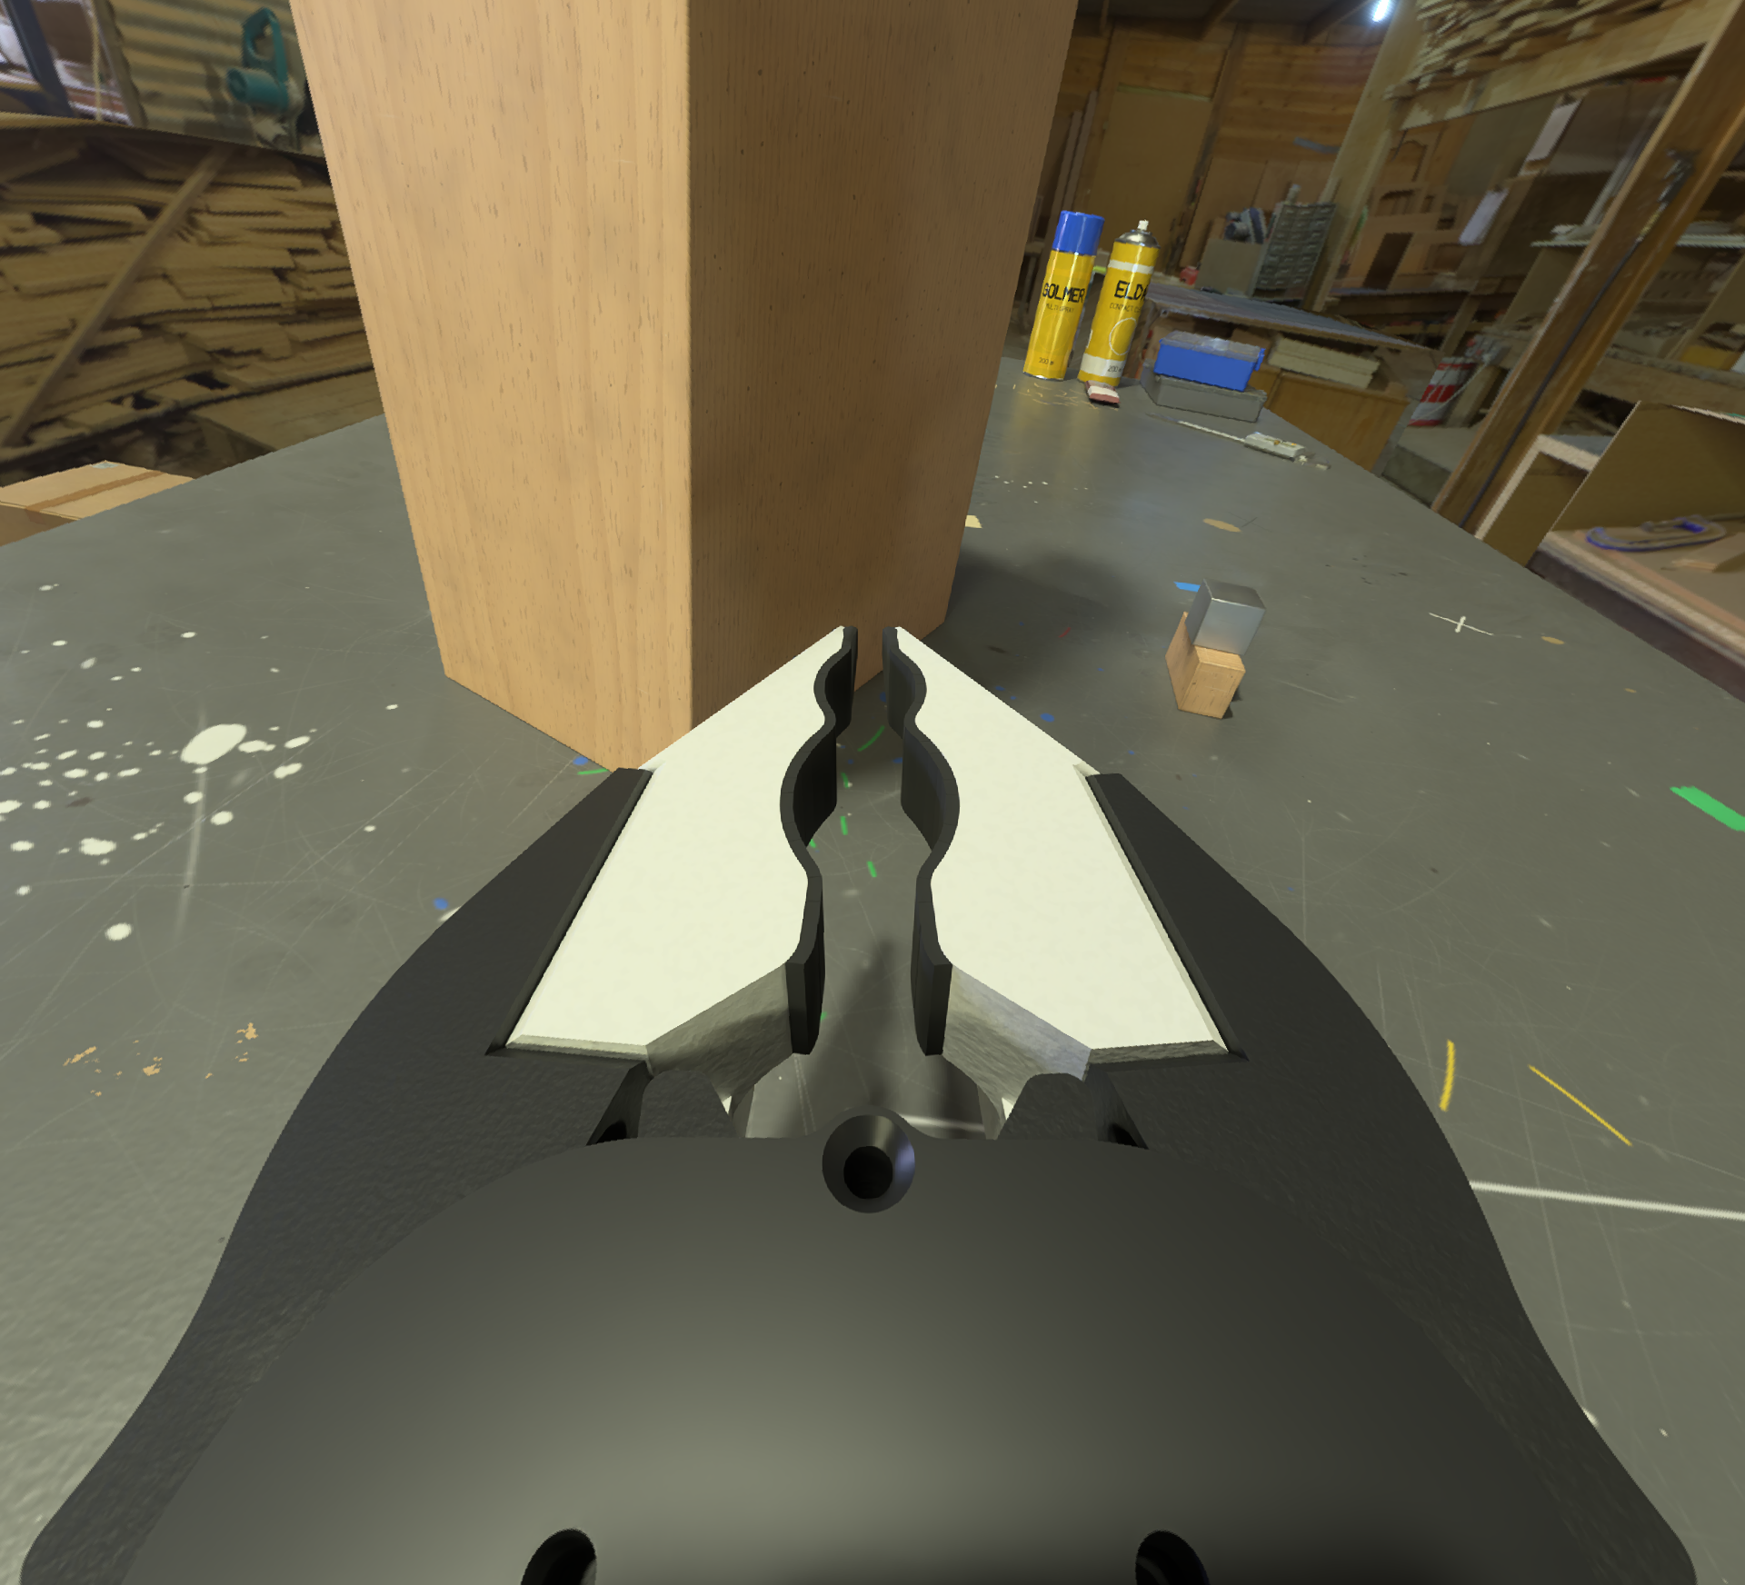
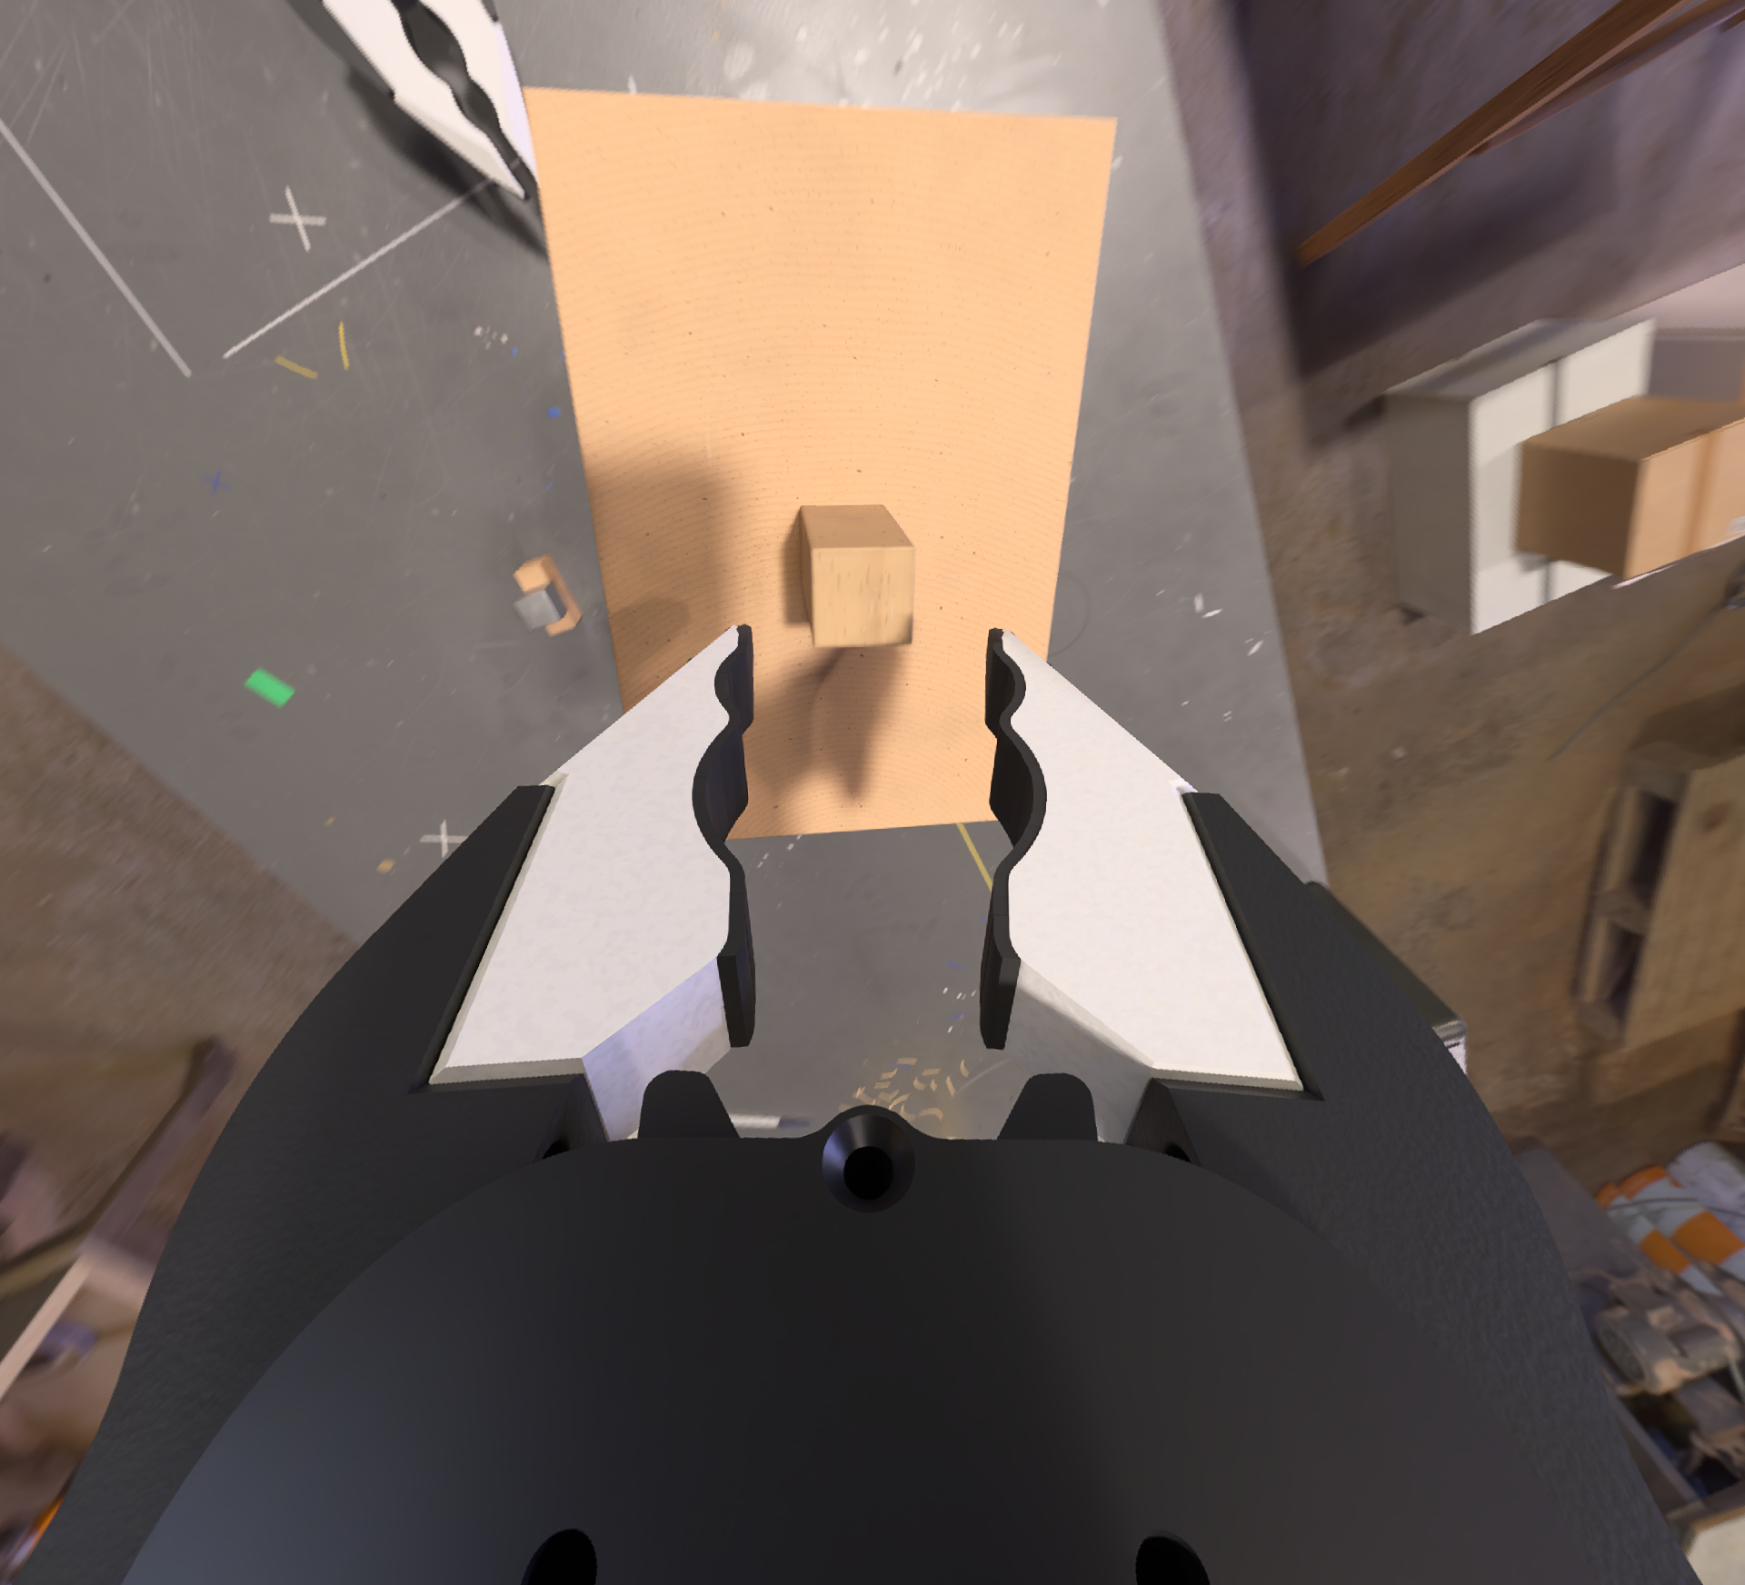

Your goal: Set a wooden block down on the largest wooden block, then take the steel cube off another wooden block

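Observation:
The largest wooden block (image 1: pixel 661 265) stands tall on the grey table, right in front of my left gripper (image 1: pixel 870 633), which is shut and empty near its base. From above, in the right wrist view, its top face (image 2: pixel 821 331) carries a small wooden block (image 2: pixel 859 586). My right gripper (image 2: pixel 867 643) is open and empty, above and just short of that small block. The steel cube (image 1: pixel 1226 614) rests on another small wooden block (image 1: pixel 1201 676) on the table to the right; both also show in the right wrist view, the cube (image 2: pixel 535 607) and its block (image 2: pixel 552 586). The left gripper (image 2: pixel 425 29) shows there too.
Two yellow spray cans (image 1: pixel 1091 303) and a blue box (image 1: pixel 1209 359) stand at the far table end. The grey table (image 1: pixel 236 926) has paint spots, a green tape mark (image 2: pixel 269 687) and chalk lines. Shelves with timber surround it.

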### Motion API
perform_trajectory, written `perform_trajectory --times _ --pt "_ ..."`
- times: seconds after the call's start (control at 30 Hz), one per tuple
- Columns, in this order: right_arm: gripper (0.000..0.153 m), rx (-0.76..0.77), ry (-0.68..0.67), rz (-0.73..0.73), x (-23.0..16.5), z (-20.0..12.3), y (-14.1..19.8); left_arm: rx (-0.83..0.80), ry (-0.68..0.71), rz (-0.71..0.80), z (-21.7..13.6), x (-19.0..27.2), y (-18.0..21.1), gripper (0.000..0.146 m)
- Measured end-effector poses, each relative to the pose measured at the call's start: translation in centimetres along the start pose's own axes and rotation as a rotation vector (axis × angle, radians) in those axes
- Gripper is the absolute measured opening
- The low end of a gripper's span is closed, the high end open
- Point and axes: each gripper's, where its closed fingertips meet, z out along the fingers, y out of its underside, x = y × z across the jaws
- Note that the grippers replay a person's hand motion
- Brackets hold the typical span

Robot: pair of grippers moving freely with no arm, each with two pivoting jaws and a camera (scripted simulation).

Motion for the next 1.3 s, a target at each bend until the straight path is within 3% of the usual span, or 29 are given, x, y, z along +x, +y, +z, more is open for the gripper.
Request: perform_trajectory --times 0.13,0.27,0.37,0.57,0.73,1.03,1.3 --pt "0.049 0.102 0.136 -0.021 -2.3 -2.7 1.3 0.015 -0.001 -0.004 -0.2 -0.1 -0.2 0.005" --pt "0.046 0.144 0.212 -0.017 -7.5 -0.2 5.1 0.027 0.004 -0.011 -0.3 -0.1 -0.4 0.005" --pt "0.041 0.147 0.186 -0.025 -12.1 6.2 7.7 0.027 0.011 -0.014 -0.2 0.0 -0.4 0.005" --pt "0.04 0.083 -0.032 -0.072 -20.7 22.4 11.2 0.006 0.012 -0.001 0.0 0.3 -0.1 0.005" --pt "0.04 -0.026 -0.123 -0.174 -24.9 31.1 13.8 -0.006 0.009 0.016 0.1 0.5 0.1 0.004" --pt "0.04 -0.13 -0.139 -0.216 -25.5 36.4 17.2 -0.024 0.006 0.038 0.3 0.8 0.3 0.003" --pt "0.036 -0.215 -0.095 -0.268 -25.2 37.0 18.0 -0.027 0.005 0.039 0.3 0.7 0.4 0.003"
